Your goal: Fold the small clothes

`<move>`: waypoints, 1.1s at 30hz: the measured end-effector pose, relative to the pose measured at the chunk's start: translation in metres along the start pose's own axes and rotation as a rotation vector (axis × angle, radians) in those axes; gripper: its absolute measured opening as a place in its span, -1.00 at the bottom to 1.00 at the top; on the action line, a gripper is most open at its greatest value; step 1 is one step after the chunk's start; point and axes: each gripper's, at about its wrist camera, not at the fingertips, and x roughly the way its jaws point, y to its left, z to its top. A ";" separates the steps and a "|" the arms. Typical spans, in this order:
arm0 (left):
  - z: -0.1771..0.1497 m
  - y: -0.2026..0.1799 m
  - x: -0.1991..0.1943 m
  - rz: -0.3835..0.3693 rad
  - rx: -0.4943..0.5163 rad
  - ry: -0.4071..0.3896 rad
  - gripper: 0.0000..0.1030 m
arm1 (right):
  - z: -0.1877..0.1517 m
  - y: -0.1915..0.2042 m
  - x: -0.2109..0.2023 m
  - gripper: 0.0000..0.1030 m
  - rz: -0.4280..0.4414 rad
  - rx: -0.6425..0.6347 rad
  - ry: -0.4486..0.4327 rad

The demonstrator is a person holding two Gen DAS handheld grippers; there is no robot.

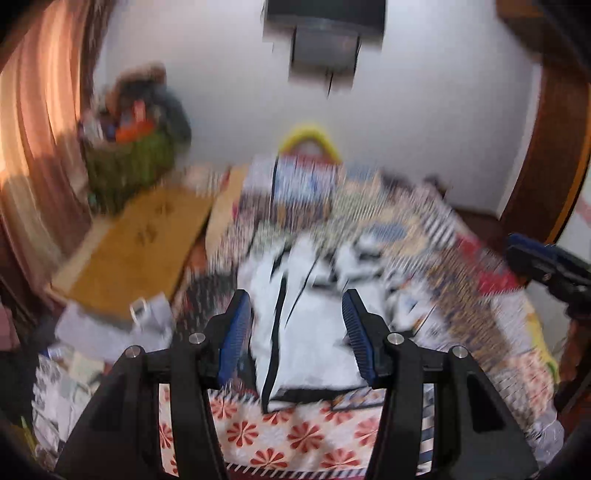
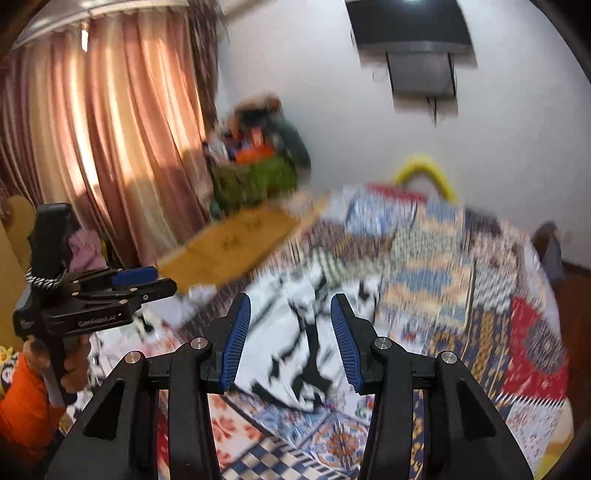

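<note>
A small white garment with black trim [image 1: 306, 332] lies spread on a patterned patchwork bedspread [image 1: 461, 295]; both views are motion-blurred. My left gripper [image 1: 297, 314] is open and empty, hovering above the garment's near part. My right gripper [image 2: 290, 317] is open and empty above the same garment [image 2: 295, 343]. The left gripper also shows in the right wrist view [image 2: 140, 280] at the left, held by a hand. The right gripper shows at the right edge of the left wrist view [image 1: 535, 258].
A flat brown cardboard piece [image 1: 136, 247] lies left of the bed. A green basket [image 2: 255, 177] full of things stands by the pink curtain [image 2: 110, 129]. A dark screen [image 2: 413, 29] hangs on the white wall. A yellow hoop [image 1: 310, 140] stands at the far bed end.
</note>
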 end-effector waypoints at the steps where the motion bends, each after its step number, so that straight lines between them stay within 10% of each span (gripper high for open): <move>1: 0.006 -0.005 -0.011 -0.004 0.007 -0.038 0.00 | 0.005 0.005 -0.011 -0.19 0.003 -0.005 -0.040; 12: 0.007 -0.043 -0.130 0.000 0.052 -0.368 0.00 | 0.012 0.056 -0.085 -0.19 -0.003 -0.069 -0.283; 17: -0.004 -0.043 -0.144 0.003 0.028 -0.390 0.43 | 0.001 0.064 -0.091 -0.09 -0.026 -0.051 -0.288; 21: -0.010 -0.041 -0.146 0.002 0.014 -0.382 0.71 | -0.005 0.066 -0.093 0.51 -0.086 -0.058 -0.294; 33: -0.019 -0.044 -0.147 0.016 0.013 -0.390 0.98 | -0.011 0.065 -0.098 0.99 -0.131 -0.036 -0.300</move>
